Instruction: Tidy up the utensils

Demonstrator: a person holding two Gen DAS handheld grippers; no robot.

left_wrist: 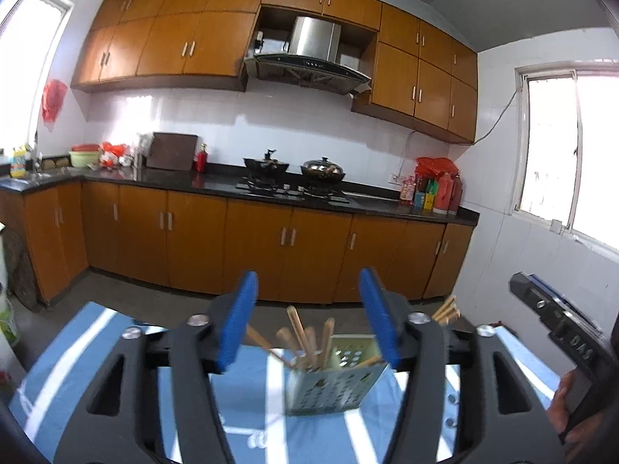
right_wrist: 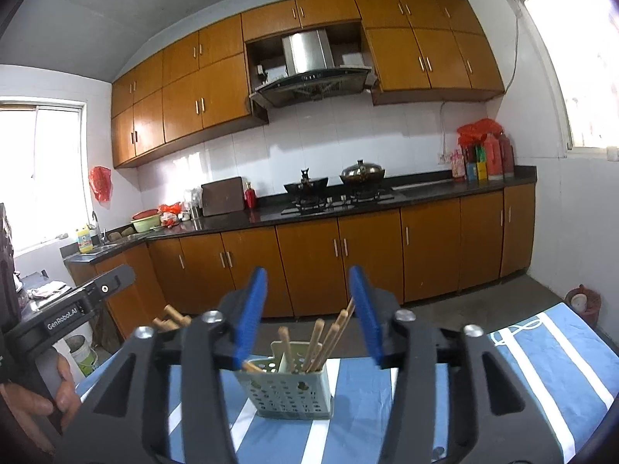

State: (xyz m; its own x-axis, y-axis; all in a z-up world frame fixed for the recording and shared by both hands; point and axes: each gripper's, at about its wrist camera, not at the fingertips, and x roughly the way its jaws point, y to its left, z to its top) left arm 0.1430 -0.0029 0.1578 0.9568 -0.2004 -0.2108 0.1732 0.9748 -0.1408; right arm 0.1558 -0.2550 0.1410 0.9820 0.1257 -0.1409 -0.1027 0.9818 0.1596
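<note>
A pale green perforated utensil holder stands on a blue-and-white striped tablecloth. Several wooden chopsticks stick up out of it at loose angles. My left gripper is open, its blue pads well apart and nothing between them; the holder stands just ahead of it. My right gripper is open too and faces the same holder from the other side. A second bunch of wooden stick ends shows between the two grippers, with its base hidden.
Past the table's far edge lie bare floor and a long run of brown cabinets under a dark counter with a hob and two pots. A bucket stands on the floor at the left. A hand grips the other tool.
</note>
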